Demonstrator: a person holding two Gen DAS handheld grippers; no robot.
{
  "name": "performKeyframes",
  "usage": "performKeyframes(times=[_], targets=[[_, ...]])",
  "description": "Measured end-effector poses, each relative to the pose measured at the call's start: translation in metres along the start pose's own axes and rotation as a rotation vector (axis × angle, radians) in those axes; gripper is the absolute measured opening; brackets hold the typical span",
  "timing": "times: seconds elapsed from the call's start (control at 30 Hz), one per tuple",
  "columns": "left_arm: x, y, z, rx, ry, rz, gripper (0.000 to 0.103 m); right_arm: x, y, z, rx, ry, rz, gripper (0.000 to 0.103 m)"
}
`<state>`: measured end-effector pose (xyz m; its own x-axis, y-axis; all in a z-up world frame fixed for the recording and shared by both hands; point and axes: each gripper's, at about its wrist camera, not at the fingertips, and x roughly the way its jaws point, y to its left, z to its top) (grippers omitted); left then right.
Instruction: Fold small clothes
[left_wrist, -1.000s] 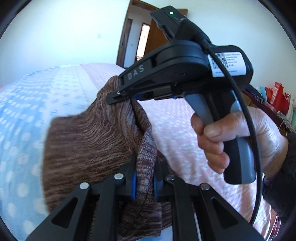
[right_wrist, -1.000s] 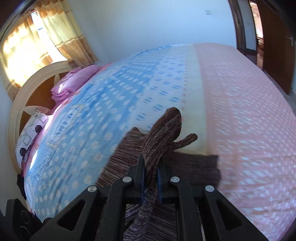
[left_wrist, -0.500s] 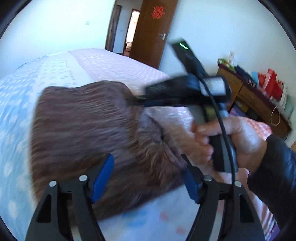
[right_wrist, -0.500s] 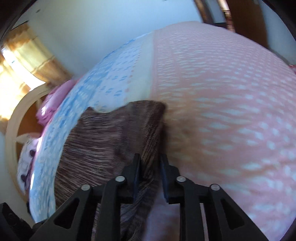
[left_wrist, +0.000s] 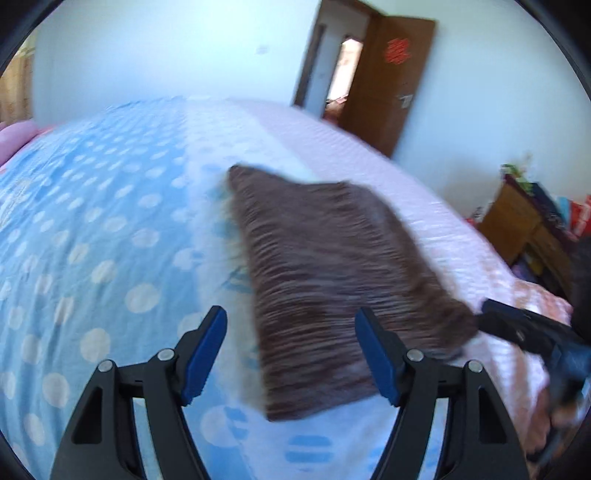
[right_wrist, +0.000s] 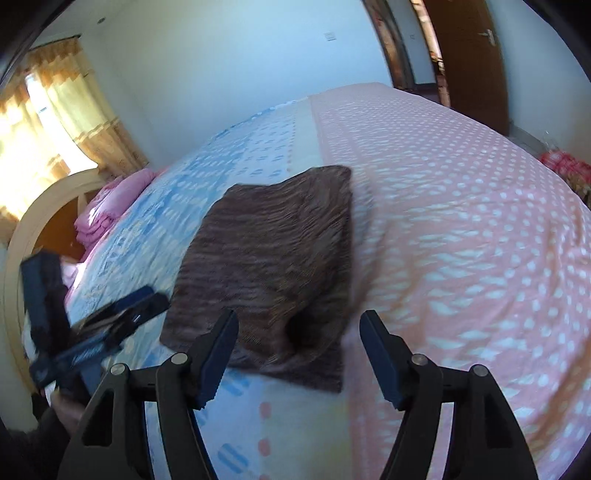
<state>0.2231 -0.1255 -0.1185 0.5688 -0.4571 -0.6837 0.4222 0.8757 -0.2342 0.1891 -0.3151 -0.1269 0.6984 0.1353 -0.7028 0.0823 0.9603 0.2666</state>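
Note:
A brown knitted garment (left_wrist: 332, 273) lies folded flat on the bed, across the seam between blue and pink cloth; the right wrist view shows the brown garment (right_wrist: 273, 266) too. My left gripper (left_wrist: 291, 354) is open just above the garment's near edge, nothing pressed between its blue pads. My right gripper (right_wrist: 299, 354) hangs over the garment's near right corner, its jaws opening and gripping nothing. Each gripper shows blurred at the edge of the other's view: the right gripper (left_wrist: 532, 332) and the left gripper (right_wrist: 96, 332).
The bed (right_wrist: 461, 229) has a blue dotted half and a pink dotted half. Folded pink bedding (right_wrist: 110, 206) lies by the curved headboard (right_wrist: 40, 206). A wooden door (left_wrist: 388, 81) stands ajar; a wooden cabinet (left_wrist: 524, 229) with clutter stands to the bed's right.
Both grippers let go of the brown garment, opened wide and drew back towards the near edge. The garment, lifted a second ago, now lies flat and folded on the bed.

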Motion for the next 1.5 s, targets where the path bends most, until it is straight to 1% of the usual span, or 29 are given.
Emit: performKeyframes(times=[0.03, 0.07, 0.1, 0.13, 0.2, 0.27, 0.37, 0.43, 0.47, 0.5, 0.53, 0.63, 0.7, 0.77, 0.83, 0.87, 0.9, 0.93, 0.97, 1.0, 1.03, 1.1, 1.13, 1.2, 1.27, 1.33, 1.37, 1.4, 1.5], targets=[[0.003, 0.001, -0.002, -0.015, 0.022, 0.004, 0.072, 0.007, 0.003, -0.002, -0.010, 0.008, -0.028, 0.062], [0.006, 0.007, -0.008, -0.038, 0.050, 0.008, 0.067, 0.013, 0.004, -0.003, -0.007, 0.020, -0.046, 0.050], [0.010, 0.008, -0.011, -0.053, 0.071, 0.007, 0.061, 0.021, 0.003, -0.003, 0.009, 0.042, -0.055, 0.019], [0.014, 0.013, -0.013, -0.063, 0.087, 0.004, 0.060, 0.030, -0.001, -0.005, 0.047, 0.066, -0.063, 0.006], [0.011, 0.018, -0.016, -0.067, 0.067, -0.010, 0.054, 0.040, -0.012, -0.008, 0.115, 0.076, -0.055, 0.006], [0.009, 0.021, -0.017, -0.073, 0.072, -0.015, 0.051, 0.040, -0.017, -0.017, 0.154, 0.069, -0.028, 0.006], [0.006, 0.028, -0.018, -0.081, 0.084, -0.032, 0.051, 0.032, -0.027, -0.028, 0.198, 0.082, 0.021, 0.006], [-0.002, 0.025, -0.016, -0.056, 0.090, -0.010, 0.052, 0.026, -0.031, -0.029, 0.204, 0.104, 0.040, 0.005], [-0.008, 0.023, -0.014, -0.050, 0.084, -0.006, 0.050, 0.023, -0.031, -0.026, 0.199, 0.116, 0.037, 0.005], [-0.006, 0.025, -0.007, -0.045, 0.071, -0.010, 0.050, 0.019, -0.031, -0.023, 0.192, 0.121, 0.026, 0.008], [-0.009, 0.024, 0.001, -0.042, 0.052, -0.011, 0.050, 0.013, -0.030, -0.017, 0.177, 0.104, 0.010, 0.008], [-0.009, 0.015, 0.030, -0.020, -0.008, -0.012, 0.050, -0.002, -0.012, 0.008, 0.044, 0.005, -0.041, 0.008], [0.003, 0.006, 0.051, 0.003, -0.028, 0.019, 0.056, 0.004, 0.002, 0.027, -0.037, -0.021, -0.066, 0.008], [0.021, -0.003, 0.070, 0.015, -0.044, 0.054, 0.056, 0.023, 0.004, 0.045, -0.053, -0.020, -0.062, 0.008], [0.042, -0.003, 0.081, 0.005, -0.045, 0.051, 0.057, 0.041, 0.002, 0.057, -0.071, -0.034, -0.090, 0.008], [0.056, -0.001, 0.082, -0.008, -0.026, 0.078, 0.057, 0.049, -0.001, 0.059, -0.067, -0.032, -0.081, 0.008], [0.060, 0.001, 0.079, -0.017, -0.009, 0.095, 0.057, 0.055, -0.006, 0.060, -0.048, -0.020, -0.062, 0.008], [0.071, 0.007, 0.075, -0.031, 0.022, 0.112, 0.057, 0.061, -0.013, 0.059, -0.014, 0.004, -0.041, 0.008], [0.079, 0.012, 0.070, -0.043, 0.049, 0.118, 0.060, 0.065, -0.019, 0.056, 0.013, 0.023, -0.040, 0.008], [0.086, 0.021, 0.061, -0.058, 0.066, 0.112, 0.068, 0.065, -0.021, 0.053, 0.019, 0.031, -0.047, 0.008], [0.087, 0.028, 0.057, -0.075, 0.058, 0.101, 0.072, 0.065, -0.023, 0.051, 0.009, 0.035, -0.050, 0.008], [0.086, 0.038, 0.056, -0.124, 0.053, 0.069, 0.075, 0.062, -0.025, 0.049, -0.023, 0.037, -0.079, 0.008], [0.086, 0.036, 0.056, -0.117, 0.054, 0.077, 0.075, 0.061, -0.025, 0.051, -0.028, 0.029, -0.085, 0.008], [0.086, 0.029, 0.055, -0.081, 0.048, 0.106, 0.075, 0.061, -0.025, 0.057, -0.024, 0.007, -0.056, 0.008], [0.086, 0.028, 0.055, -0.073, 0.045, 0.120, 0.077, 0.067, -0.021, 0.060, -0.037, -0.002, -0.054, 0.008], [0.085, 0.028, 0.054, -0.080, 0.046, 0.122, 0.079, 0.094, -0.021, 0.059, -0.063, 0.066, -0.097, 0.008], [0.084, 0.027, 0.053, -0.077, 0.046, 0.124, 0.079, 0.102, -0.024, 0.058, -0.060, 0.068, -0.105, 0.008], [0.083, 0.026, 0.054, -0.072, 0.044, 0.129, 0.080, 0.101, -0.027, 0.058, -0.047, 0.046, -0.089, 0.008], [0.083, 0.025, 0.055, -0.061, 0.042, 0.140, 0.082, 0.097, -0.034, 0.061, -0.003, 0.074, -0.070, 0.008]])
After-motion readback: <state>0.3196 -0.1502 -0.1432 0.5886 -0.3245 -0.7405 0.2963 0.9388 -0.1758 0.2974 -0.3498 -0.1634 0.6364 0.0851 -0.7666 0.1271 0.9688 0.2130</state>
